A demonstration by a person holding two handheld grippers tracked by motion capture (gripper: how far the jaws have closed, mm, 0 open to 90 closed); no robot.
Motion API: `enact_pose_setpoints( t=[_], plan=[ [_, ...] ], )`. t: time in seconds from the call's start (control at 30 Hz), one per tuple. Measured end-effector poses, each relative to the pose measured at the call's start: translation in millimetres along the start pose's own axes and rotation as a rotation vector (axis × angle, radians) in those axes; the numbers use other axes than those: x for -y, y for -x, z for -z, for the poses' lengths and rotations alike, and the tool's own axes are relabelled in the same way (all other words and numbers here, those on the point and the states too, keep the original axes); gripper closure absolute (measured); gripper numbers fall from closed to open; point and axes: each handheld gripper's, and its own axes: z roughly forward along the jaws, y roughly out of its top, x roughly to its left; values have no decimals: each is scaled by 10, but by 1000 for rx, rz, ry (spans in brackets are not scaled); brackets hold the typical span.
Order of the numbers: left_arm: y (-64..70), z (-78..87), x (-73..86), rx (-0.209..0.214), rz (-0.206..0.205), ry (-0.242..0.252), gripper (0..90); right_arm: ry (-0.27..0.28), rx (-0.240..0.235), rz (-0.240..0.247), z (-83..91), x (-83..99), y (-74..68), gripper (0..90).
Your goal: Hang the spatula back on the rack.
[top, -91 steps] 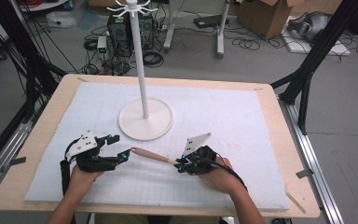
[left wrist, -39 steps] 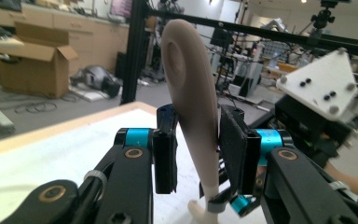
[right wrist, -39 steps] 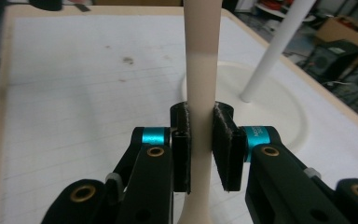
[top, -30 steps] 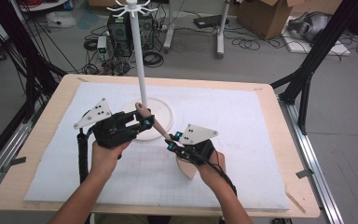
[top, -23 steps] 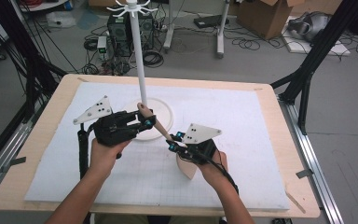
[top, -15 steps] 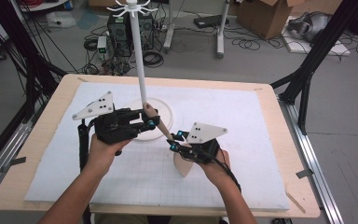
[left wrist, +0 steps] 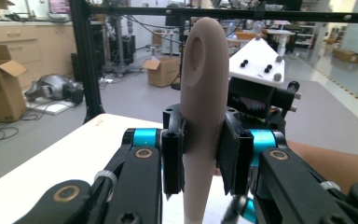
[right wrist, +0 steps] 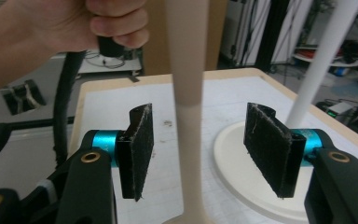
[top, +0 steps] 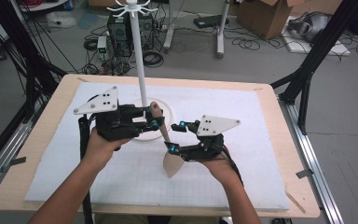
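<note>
Bench under white mat. White stand at back centre, pole upright on round base. Beige spatula held off the mat, tilted, blade low, handle tip up near the pole. Left gripper jaws clamped on spatula handle near its top; same grip seen close in left gripper view on spatula. Right gripper jaws spread wide either side of the spatula shaft, not touching; right gripper view showed shaft between the pads, gaps both sides.
</note>
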Motion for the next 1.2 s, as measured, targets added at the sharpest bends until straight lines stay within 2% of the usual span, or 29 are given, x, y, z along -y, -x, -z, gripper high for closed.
enact_pose_setpoints(
  t=[0.07,0.17,0.27,0.4,0.5,0.53,0.6,0.73,0.77,0.8,0.83,0.87,0.97,1.07,1.2],
  plan=[
    [-4,2,-11,12,-2,-2,729,-16,-16,19,-33,-11,-1,491],
    [-9,8,-22,18,3,1,729,-29,-17,19,-83,-23,-4,496],
    [-2,3,-32,6,-4,-4,730,-43,26,16,-139,-24,-43,530],
    [-2,4,-43,-13,-3,0,730,-48,93,18,-196,-17,-115,652],
    [-5,9,-43,-25,-10,4,731,-49,91,3,-226,-17,-139,765],
    [-10,14,-44,-23,-8,7,731,-50,114,8,-236,-19,-152,770],
    [-11,18,-45,-23,-3,16,732,-45,94,-14,-240,-26,-156,777],
    [-26,13,-24,-26,8,43,727,-42,106,-20,-231,-42,-153,780],
    [-27,11,-13,-41,10,57,720,-43,102,-24,-229,-42,-147,781],
    [-28,14,-3,-75,20,69,636,-44,106,-28,-226,-43,-142,781],
    [-40,23,9,-101,31,75,485,-47,113,-33,-223,-40,-138,781],
    [-54,43,22,-111,31,78,421,-49,121,-42,-216,-34,-129,781],
    [-75,124,71,-145,23,93,362,-47,135,-67,-185,-25,-92,781],
    [-94,224,135,-168,-3,105,320,-43,149,-95,-146,-27,-52,780],
    [-139,374,257,-210,11,110,278,-34,171,-115,-78,-42,-2,780]
  ],
)
